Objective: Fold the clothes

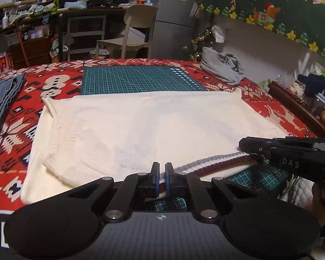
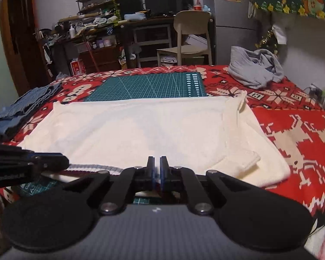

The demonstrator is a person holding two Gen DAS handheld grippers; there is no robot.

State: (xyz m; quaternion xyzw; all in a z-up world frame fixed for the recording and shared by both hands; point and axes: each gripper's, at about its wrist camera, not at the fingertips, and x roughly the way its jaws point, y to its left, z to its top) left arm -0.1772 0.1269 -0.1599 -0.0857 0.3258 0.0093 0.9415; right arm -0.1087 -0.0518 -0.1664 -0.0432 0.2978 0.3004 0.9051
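Both tongs pinched narrow on the sweater [image 1: 140, 125] near hem: left tongs [image 1: 162, 178] and right tongs [image 2: 156, 171] side by side along the striped band. Sweater body lies flat ahead on the bench [image 2: 292, 112], long axis crosswise; fold likely goes forward

Dim, warm indoor light; brightest on cream knitted sweater [image 1: 145, 125], slightly washed out. Dark vignette and fisheye bending at corners. Soft blur across cluttered background shelves [image 2: 97, 10]. Faint shadows under black gripper linkages.
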